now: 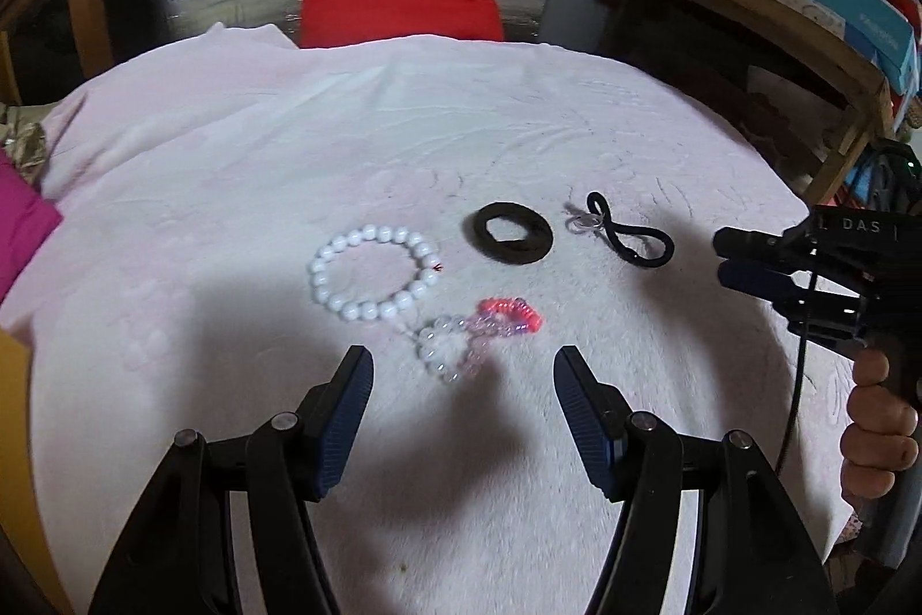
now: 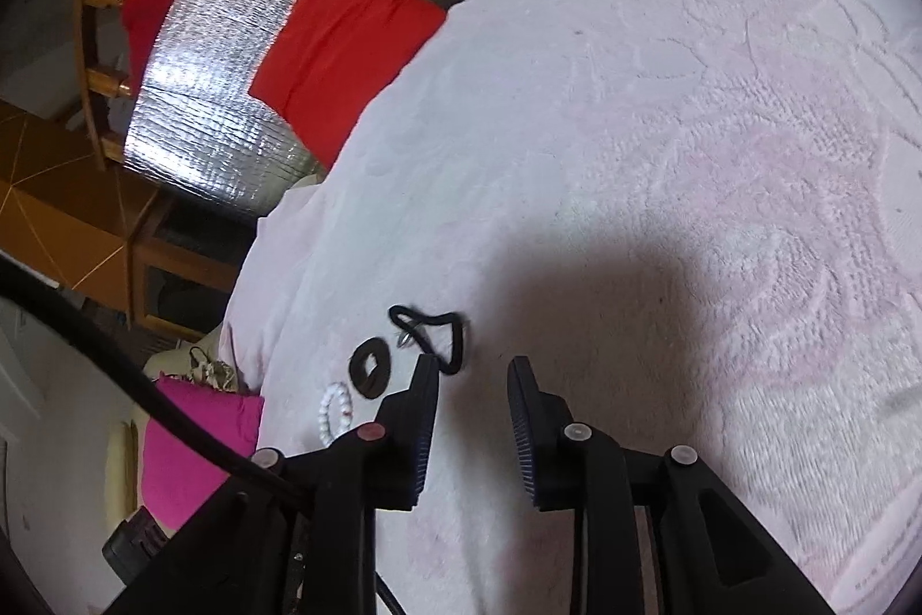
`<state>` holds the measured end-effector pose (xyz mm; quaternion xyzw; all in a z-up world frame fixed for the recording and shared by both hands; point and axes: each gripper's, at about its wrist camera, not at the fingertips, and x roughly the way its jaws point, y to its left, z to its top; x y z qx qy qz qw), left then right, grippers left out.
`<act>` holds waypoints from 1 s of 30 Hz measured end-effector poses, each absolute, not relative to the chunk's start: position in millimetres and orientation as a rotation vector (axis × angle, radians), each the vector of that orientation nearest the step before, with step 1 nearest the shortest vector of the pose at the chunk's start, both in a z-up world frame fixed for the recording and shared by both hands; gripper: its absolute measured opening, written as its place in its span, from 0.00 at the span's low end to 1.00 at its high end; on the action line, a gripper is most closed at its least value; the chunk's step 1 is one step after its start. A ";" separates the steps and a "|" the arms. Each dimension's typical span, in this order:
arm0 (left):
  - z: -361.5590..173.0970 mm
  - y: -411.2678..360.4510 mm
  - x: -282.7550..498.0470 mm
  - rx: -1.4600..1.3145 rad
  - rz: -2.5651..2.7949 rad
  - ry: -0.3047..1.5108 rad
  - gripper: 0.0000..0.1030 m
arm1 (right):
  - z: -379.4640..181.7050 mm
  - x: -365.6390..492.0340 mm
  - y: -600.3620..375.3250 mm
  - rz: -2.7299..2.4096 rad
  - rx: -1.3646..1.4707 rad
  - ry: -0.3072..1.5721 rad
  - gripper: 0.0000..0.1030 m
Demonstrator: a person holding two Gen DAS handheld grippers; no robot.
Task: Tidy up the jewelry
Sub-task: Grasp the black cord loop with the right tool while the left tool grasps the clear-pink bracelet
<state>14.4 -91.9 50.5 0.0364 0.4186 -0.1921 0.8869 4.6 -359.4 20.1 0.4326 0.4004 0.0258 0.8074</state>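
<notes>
While the left gripper (image 1: 461, 373) hangs with jaws apart and nothing between them, a clear-and-pink bead bracelet (image 1: 455, 347) lies on the white towel (image 1: 230, 154) just ahead of its tips, touching a coiled pink hair tie (image 1: 513, 312) on its right. Farther out sit a round white bead bracelet (image 1: 371, 275), a flat black scrunchie ring (image 1: 507, 231) and a thin black elastic (image 1: 631, 229) twisted into a figure eight, long axis slanting right. Right gripper (image 2: 472, 367), jaws parted and empty, sits just beside that elastic.
</notes>
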 end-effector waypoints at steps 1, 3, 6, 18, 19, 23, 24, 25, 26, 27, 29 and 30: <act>49.4 -92.1 16.2 0.070 -0.407 0.868 0.64 | 19.2 6.8 -358.5 0.059 0.923 0.860 0.28; 46.6 -95.2 18.2 0.066 -0.429 0.862 0.64 | 16.8 11.2 -356.0 0.062 0.915 0.867 0.28; 42.2 -100.9 20.6 0.102 -0.458 0.860 0.64 | 11.1 17.6 -354.8 0.062 0.924 0.876 0.28; 36.5 -95.8 28.3 0.097 -0.582 0.880 0.36 | 3.4 36.0 -346.7 0.060 0.958 0.848 0.28; 35.5 -95.7 28.5 0.091 -0.591 0.884 0.34 | 2.7 36.6 -345.9 0.059 0.960 0.845 0.28; 35.6 -100.6 22.9 0.100 -0.641 0.878 0.26 | 3.7 38.8 -340.2 0.059 0.948 0.831 0.29; 36.6 -100.8 21.2 0.105 -0.645 0.876 0.26 | 4.7 39.4 -338.0 0.064 0.939 0.827 0.29; 38.0 -100.3 19.8 0.112 -0.640 0.871 0.26 | 5.5 40.0 -335.5 0.068 0.930 0.828 0.29; 39.8 -98.1 18.2 0.115 -0.633 0.866 0.26 | 6.1 40.7 -333.2 0.069 0.918 0.832 0.29; 42.0 -95.2 17.7 0.112 -0.624 0.862 0.26 | 6.9 40.8 -331.8 0.065 0.908 0.832 0.29; 46.7 -88.7 17.3 0.108 -0.599 0.847 0.27 | 9.2 40.7 -330.2 0.057 0.882 0.829 0.23; 48.5 -85.3 17.7 0.109 -0.585 0.841 0.27 | 10.1 41.5 -329.2 0.056 0.877 0.828 0.21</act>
